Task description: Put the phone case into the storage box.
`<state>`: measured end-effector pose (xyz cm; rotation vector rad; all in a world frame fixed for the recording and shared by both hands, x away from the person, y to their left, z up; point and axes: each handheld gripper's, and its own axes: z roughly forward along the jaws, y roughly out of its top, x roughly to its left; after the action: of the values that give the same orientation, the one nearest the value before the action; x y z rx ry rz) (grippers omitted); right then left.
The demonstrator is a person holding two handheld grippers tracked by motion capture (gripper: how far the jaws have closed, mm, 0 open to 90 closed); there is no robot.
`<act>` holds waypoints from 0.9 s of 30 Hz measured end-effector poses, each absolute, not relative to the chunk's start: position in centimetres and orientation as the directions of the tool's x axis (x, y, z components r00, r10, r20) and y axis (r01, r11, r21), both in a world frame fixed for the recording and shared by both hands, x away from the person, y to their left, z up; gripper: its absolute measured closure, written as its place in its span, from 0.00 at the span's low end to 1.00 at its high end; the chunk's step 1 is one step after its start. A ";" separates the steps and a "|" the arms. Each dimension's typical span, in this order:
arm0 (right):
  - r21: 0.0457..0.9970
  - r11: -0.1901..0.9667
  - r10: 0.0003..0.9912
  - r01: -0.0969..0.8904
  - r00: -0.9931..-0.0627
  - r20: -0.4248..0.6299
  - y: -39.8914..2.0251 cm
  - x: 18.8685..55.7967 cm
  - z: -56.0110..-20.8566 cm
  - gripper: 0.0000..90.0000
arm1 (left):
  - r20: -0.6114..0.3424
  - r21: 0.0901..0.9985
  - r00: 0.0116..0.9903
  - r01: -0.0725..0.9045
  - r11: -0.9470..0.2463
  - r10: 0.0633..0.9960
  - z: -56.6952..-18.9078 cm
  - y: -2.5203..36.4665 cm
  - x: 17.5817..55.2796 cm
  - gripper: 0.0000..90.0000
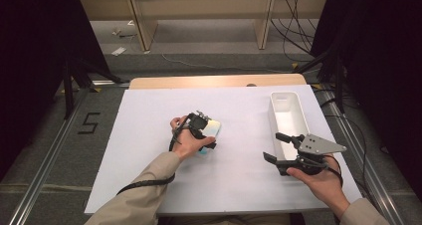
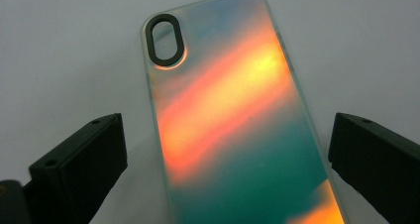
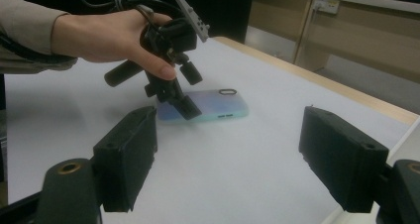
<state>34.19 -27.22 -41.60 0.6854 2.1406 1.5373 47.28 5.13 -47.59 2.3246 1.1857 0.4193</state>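
The thin, light, slippery phone case (image 2: 237, 115) is being straddled by the wide-open left gripper (image 1: 205, 128); its 2 long edges are best pinched. Beside the white bin (image 1: 293, 103), the right gripper (image 1: 284, 148) is being held open and empty

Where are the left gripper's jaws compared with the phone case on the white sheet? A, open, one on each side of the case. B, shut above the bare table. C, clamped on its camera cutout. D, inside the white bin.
A: in the left gripper view the left gripper has its jaws wide apart, and the phone case lies flat between them with a gap on each side.
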 end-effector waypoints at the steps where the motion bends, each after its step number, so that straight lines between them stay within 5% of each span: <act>1: 0.951 0.269 0.608 0.149 -0.793 -0.048 -27.2 34.2 -41.6 0.26 | 0.049 0.549 0.575 0.668 -0.503 0.817 -47.6 5.1 47.3 0.02; 27: 0.950 0.271 0.604 0.153 -0.796 -0.044 -27.1 34.2 -41.7 0.26 | 0.024 0.510 0.541 0.716 -0.476 0.840 -47.8 4.5 47.2 0.12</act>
<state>34.19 -27.11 -41.69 0.6844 2.1495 1.5379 47.20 4.52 -47.83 2.3375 1.2647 0.3772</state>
